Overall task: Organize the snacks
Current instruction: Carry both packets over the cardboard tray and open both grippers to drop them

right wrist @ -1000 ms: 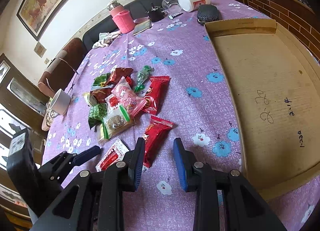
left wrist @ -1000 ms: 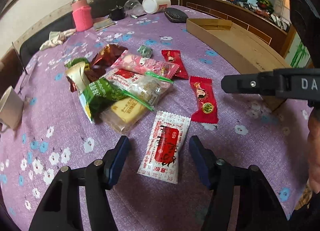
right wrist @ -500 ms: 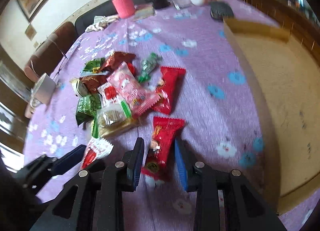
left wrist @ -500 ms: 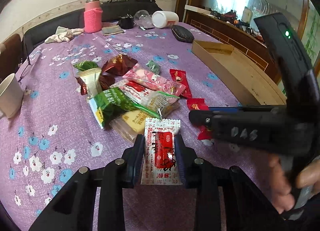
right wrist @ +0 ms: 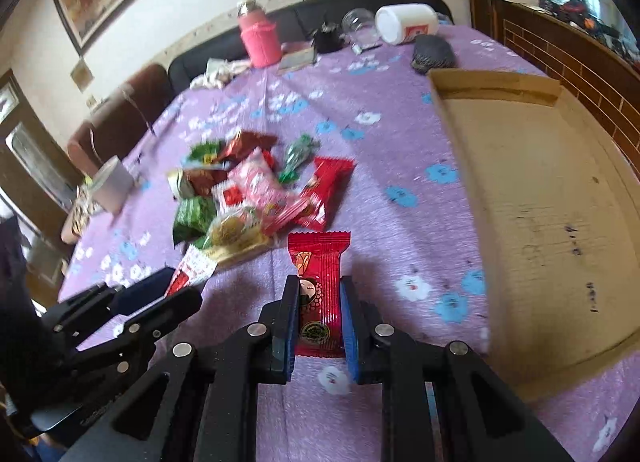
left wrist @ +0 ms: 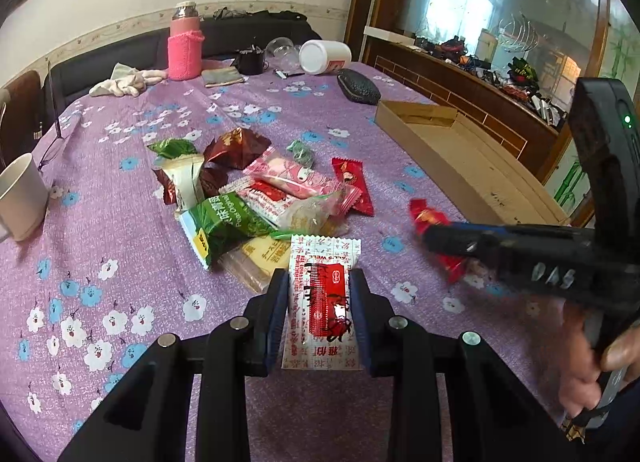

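Now red snack packet (right wrist: 319, 302) between hand-held gripper (right wrist: 319, 322) pads.

Two close, downward wrist views, shared snack pile (left wrist: 256, 198)

Black claws (left wrist: 319, 314) with blue pads (right wrist: 352, 336), silver screws.

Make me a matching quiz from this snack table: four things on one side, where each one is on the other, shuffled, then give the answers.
Things
1. white and red packet
2. red packet
3. pink bottle
4. cardboard tray

Places
A. far end of the table
B. clamped in the right gripper
C. clamped in the left gripper
D. along the table's right edge, empty

Pairs: 1-C, 2-B, 3-A, 4-D
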The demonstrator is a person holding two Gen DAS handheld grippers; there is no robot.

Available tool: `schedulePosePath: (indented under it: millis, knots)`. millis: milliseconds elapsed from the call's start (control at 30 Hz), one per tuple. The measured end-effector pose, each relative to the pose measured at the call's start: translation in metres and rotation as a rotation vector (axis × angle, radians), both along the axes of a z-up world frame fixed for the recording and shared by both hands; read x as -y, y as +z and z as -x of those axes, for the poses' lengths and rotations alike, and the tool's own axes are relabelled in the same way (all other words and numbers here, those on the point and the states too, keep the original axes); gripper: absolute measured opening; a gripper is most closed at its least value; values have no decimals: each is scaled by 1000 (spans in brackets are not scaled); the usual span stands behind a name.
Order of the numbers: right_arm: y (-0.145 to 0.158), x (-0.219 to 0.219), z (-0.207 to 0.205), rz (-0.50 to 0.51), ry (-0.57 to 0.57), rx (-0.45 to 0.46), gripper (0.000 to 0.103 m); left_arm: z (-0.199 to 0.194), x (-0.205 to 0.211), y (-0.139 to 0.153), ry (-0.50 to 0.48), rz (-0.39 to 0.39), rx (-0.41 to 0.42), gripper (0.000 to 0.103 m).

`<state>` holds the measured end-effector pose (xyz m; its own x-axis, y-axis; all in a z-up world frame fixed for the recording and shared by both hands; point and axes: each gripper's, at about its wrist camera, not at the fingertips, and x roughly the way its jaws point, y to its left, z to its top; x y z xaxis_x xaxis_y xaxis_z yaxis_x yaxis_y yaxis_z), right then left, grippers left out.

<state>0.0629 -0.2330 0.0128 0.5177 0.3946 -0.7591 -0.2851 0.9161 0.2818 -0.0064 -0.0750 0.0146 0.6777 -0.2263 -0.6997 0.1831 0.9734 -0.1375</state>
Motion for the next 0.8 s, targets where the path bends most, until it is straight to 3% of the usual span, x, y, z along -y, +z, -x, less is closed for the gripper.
schedulePosePath:
  millis: [267, 800]
  knots:
    - [21, 35, 3, -55, -71, 45, 20, 1, 1, 3, -5, 12, 12, 29]
    - [23, 62, 7, -109, -88, 46, 20, 3, 11, 11, -2, 23, -3, 30]
